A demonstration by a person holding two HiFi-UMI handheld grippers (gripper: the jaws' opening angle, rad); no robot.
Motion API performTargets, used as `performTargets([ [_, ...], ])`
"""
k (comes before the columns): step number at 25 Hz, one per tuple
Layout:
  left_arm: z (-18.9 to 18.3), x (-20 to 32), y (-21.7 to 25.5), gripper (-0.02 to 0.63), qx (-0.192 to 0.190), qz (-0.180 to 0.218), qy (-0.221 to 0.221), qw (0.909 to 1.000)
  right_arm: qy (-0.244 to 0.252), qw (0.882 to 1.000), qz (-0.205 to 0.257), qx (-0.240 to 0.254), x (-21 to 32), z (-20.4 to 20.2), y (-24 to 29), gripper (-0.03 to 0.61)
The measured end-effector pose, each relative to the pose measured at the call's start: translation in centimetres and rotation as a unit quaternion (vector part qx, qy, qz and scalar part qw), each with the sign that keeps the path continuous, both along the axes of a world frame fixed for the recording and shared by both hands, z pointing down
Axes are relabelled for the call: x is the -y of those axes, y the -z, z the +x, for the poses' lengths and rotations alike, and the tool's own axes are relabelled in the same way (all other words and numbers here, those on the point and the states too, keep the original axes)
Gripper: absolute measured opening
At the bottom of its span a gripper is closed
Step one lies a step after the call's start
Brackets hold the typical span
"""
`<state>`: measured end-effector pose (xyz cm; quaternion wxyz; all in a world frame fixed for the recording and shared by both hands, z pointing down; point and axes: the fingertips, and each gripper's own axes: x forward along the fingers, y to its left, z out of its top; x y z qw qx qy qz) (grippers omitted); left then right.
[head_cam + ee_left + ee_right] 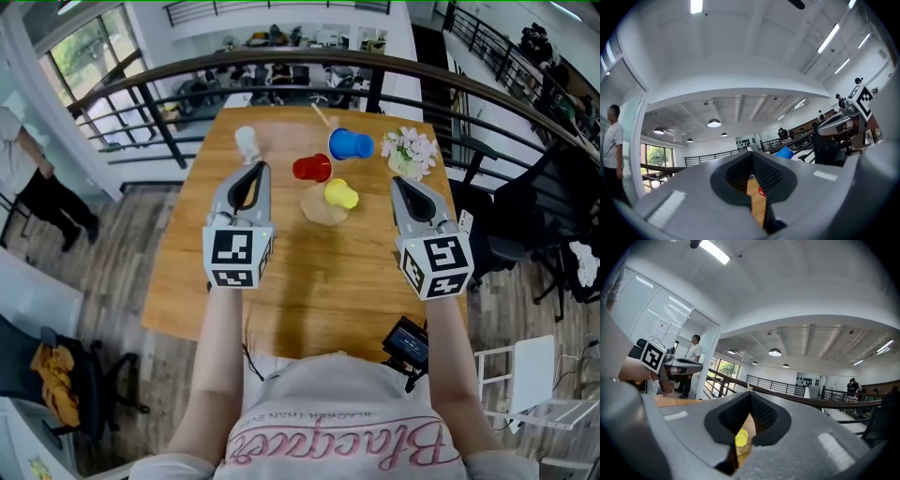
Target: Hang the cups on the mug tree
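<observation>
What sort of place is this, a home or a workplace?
Probably an open-plan office or lab, on an upper level: a black railing overlooks desks below, an office chair stands beside the wooden table, and strip lights line the ceiling.

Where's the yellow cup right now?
In the head view the yellow cup is mid-table, at the right edge of the tan wooden disc, on the near side of the red cup and the blue cup.
</observation>
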<state>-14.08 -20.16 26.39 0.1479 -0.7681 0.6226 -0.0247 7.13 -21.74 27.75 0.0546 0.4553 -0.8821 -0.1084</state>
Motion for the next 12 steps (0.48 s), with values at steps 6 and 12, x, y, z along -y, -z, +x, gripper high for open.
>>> performTargets([
  [6, 0.01, -0.19, 0.19, 0.012, 0.001, -0.005, -0.005, 1.0000, 0.005, 1.000, 0.002, -0.005, -0.14, -0.24, 0.36, 0.001],
  [12, 0.21, -0.17, 0.35, 0.012, 0.002, -0.001, 0.003, 1.0000, 0.009, 1.000, 0.005, -0.004, -0.35, 0.07, 0.09, 0.000],
])
